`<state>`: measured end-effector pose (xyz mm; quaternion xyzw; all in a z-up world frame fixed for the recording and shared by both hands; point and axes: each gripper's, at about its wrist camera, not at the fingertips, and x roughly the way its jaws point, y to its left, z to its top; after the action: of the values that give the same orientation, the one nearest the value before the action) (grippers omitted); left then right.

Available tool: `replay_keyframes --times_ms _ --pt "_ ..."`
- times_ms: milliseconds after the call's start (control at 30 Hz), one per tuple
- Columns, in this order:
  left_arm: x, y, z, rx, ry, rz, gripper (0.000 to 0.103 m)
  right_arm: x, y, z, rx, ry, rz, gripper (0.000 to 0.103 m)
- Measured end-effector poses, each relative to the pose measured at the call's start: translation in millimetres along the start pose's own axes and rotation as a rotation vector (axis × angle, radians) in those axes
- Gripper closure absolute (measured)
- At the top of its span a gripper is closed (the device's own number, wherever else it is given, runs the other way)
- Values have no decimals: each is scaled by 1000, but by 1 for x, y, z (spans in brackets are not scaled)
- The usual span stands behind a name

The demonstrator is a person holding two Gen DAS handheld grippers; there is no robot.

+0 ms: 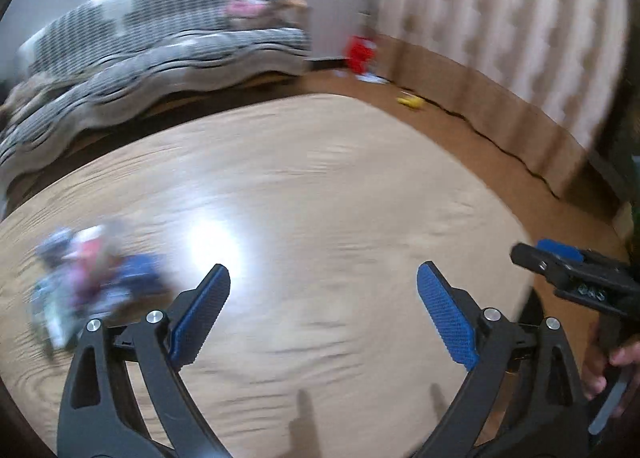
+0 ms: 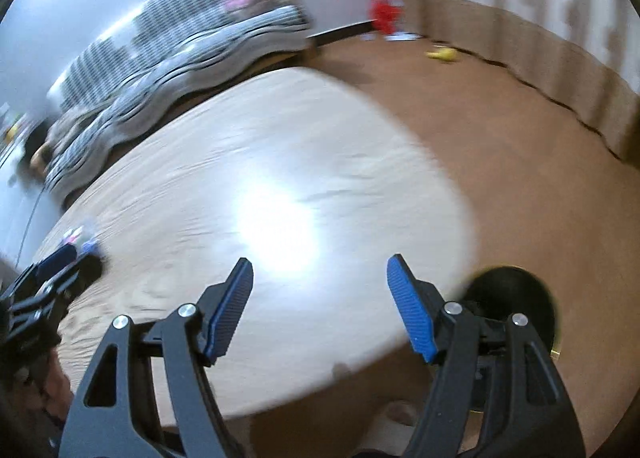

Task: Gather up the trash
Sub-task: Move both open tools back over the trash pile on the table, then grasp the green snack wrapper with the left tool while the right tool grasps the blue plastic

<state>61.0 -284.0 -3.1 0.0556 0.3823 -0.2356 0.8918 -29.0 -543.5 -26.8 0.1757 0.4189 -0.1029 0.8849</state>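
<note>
Here, the trash (image 1: 92,282) is a blurry pile of blue, pink and white wrappers. It lies on the table (image 1: 320,178), near its left edge. In the right wrist view the same pile (image 2: 82,242) looks small, far off to the left.

The left gripper (image 1: 324,298) hangs over the middle of the table, to the right of the trash and not touching it. Its jaws stand wide, with nothing between them. The right gripper (image 2: 320,290) is over the table's right side. Its jaws are apart too, with only bare table showing between them.

A black bin (image 2: 516,298) sits on the brown floor (image 2: 540,178) just beside the table. Farther back there is a striped sofa (image 1: 160,58), a red thing (image 1: 362,52) and a small yellow thing (image 1: 410,101).
</note>
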Motion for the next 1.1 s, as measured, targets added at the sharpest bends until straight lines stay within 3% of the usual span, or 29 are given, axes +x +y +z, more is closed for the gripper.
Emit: replay_keyframes --times_ms 267,467,700,933,1100 --pt "-37 164 -23 -193 -11 180 11 42 167 6 -172 74 215 36" --pt "-51 255 -41 -344 -9 245 11 80 241 3 -219 134 306 36" --pt "-31 287 -50 -385 31 221 11 113 281 -2 -235 184 336 36" --pt "-7 282 -58 -333 75 231 14 133 300 -10 -249 221 329 36" --pt "-4 278 -62 -323 97 185 52 139 303 -13 -255 239 333 36"
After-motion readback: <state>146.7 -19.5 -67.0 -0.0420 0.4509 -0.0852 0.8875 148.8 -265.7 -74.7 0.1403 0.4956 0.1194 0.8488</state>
